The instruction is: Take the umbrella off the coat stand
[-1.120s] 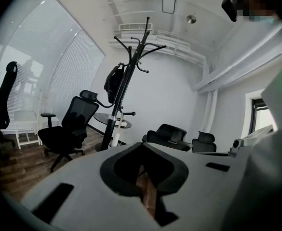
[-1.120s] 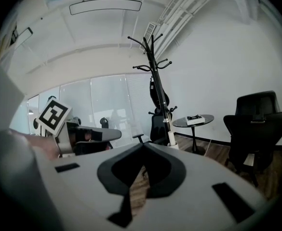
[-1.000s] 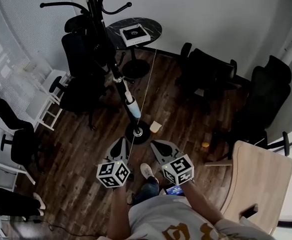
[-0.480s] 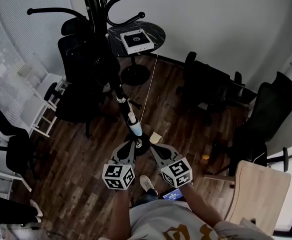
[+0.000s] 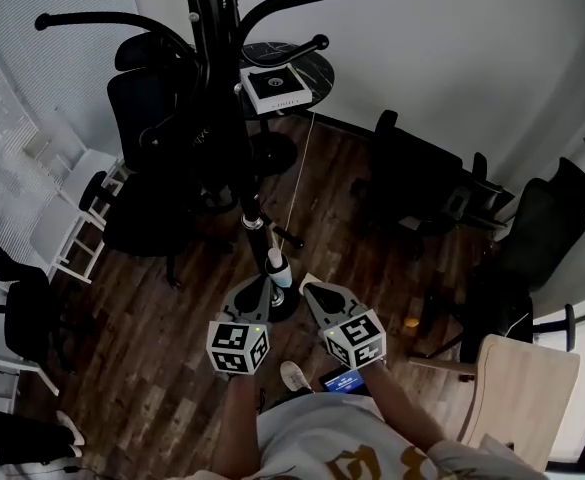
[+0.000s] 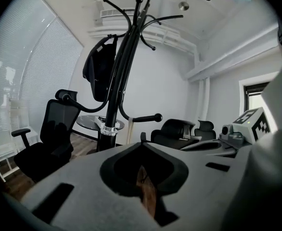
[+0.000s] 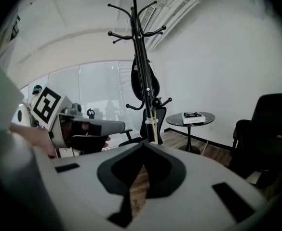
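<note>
On the near side of the coat stand (image 5: 208, 78), the left gripper (image 5: 256, 286) and right gripper (image 5: 308, 289) each have their jaws pressed together, with nothing between them. Beyond their tips, the folded umbrella (image 5: 275, 264) hangs slanting along the stand's pole, clear of both grippers. Behind the stand is a round tabletop (image 5: 315, 64).

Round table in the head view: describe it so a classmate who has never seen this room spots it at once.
Find the tall black coat stand at the upper left. Just right of its pole, near the white wall, stands the round table, dark-topped on one central leg. Unlike the black chairs around it, it carries a white square box.
</note>
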Demonstrator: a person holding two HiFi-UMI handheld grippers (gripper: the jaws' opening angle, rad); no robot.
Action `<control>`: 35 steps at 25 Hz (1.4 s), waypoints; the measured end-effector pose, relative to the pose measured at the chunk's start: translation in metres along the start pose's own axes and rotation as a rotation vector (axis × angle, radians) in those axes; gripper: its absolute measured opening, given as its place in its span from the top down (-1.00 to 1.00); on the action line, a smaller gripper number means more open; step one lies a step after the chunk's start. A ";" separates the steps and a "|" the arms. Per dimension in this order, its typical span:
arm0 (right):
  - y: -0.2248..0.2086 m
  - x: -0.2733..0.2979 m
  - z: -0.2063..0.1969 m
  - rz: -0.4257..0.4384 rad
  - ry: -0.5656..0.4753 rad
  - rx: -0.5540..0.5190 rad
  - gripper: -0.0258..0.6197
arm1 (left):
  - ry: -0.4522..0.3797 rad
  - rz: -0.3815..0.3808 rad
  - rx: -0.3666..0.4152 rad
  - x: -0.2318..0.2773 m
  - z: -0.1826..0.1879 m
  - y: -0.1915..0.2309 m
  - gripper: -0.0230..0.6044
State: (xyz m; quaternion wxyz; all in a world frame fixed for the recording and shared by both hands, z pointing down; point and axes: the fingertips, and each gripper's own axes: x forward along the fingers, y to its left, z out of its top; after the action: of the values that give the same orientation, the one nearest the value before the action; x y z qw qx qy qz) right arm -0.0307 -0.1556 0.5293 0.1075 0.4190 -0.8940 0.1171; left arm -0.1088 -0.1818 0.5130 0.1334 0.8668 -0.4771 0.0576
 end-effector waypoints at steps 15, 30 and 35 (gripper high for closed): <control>-0.022 0.038 0.023 -0.004 -0.033 0.008 0.88 | -0.011 0.020 0.081 0.029 0.016 0.026 0.86; -0.040 0.070 0.022 0.040 -0.019 0.038 0.88 | -0.038 0.008 0.019 0.056 0.022 0.036 0.86; -0.046 0.076 0.023 0.038 -0.039 0.058 0.88 | -0.055 0.005 0.045 0.060 0.025 0.038 0.86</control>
State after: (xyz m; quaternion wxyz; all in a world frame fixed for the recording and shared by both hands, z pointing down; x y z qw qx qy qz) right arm -0.0449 -0.2461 0.5348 0.0756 0.4070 -0.9000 0.1367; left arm -0.1088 -0.2568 0.5093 0.1007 0.8696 -0.4813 0.0448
